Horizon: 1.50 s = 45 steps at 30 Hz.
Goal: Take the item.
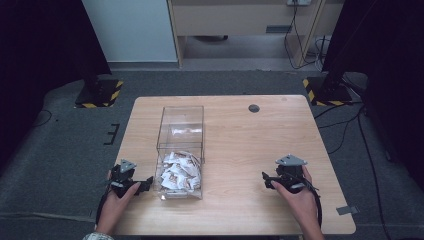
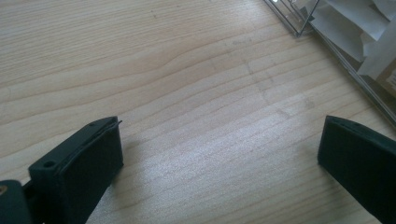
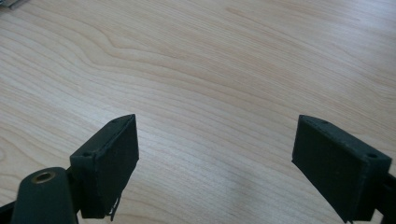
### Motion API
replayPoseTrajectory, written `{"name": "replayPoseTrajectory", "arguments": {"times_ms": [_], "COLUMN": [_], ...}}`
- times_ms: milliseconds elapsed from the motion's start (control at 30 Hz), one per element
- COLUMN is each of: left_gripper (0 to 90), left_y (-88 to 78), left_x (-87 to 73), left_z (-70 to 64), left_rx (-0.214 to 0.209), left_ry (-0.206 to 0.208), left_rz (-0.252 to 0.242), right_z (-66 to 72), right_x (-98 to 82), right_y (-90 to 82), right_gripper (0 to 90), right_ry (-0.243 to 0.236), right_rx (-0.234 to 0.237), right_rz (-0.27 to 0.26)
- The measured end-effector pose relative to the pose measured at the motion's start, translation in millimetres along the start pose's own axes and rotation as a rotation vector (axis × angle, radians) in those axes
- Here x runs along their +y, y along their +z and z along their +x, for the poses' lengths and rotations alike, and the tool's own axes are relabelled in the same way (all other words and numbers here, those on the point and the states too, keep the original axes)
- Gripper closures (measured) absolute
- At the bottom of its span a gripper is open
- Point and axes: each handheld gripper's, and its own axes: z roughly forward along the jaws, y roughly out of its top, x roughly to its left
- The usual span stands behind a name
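Observation:
A clear plastic box (image 1: 181, 131) stands on the wooden table (image 1: 250, 135), left of centre. Several white and brown packets (image 1: 177, 171) lie heaped in its near end. My left gripper (image 1: 146, 184) rests just left of the box's near corner, pointing at it. Its jaws stand wide apart over bare wood, and the box's corner (image 2: 303, 25) with packets (image 2: 355, 32) shows at the upper right of the left gripper view. My right gripper (image 1: 265, 180) is held at the near right of the table, pointing left. In the right gripper view its jaws (image 3: 215, 163) are apart with only wood between them.
A small dark round grommet (image 1: 254, 108) sits in the tabletop at the far side. Two black stands with yellow-striped bases (image 1: 100, 95) flank the table on the grey floor. Cables (image 1: 345, 130) run along the floor at the right.

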Motion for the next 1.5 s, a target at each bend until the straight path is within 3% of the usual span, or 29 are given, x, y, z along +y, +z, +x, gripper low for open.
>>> {"name": "replayPoseTrajectory", "arguments": {"times_ms": [533,800,1167,1500], "left_gripper": [0.0,0.0,0.0,0.0], "left_y": [0.7,0.7,0.8,0.8], "left_x": [0.7,0.7,0.8,0.8], "left_z": [-0.6,-0.6,-0.6,-0.6], "left_rx": [0.002,0.002,0.002,0.002], "left_ry": [-0.001,-0.001,-0.001,0.0], "left_rz": [0.0,0.0,0.0,0.001], "right_z": [15.8,27.8,35.4,42.2], "right_x": [5.5,20.5,34.7,51.7], "right_y": [0.1,0.1,-1.1,-12.0], "right_gripper": [7.3,8.8,11.6,17.2], "right_ry": [-0.053,-0.073,-0.098,-0.127], "right_rx": [0.04,0.046,0.061,0.094], "right_rz": [0.013,0.047,0.04,0.019]}}
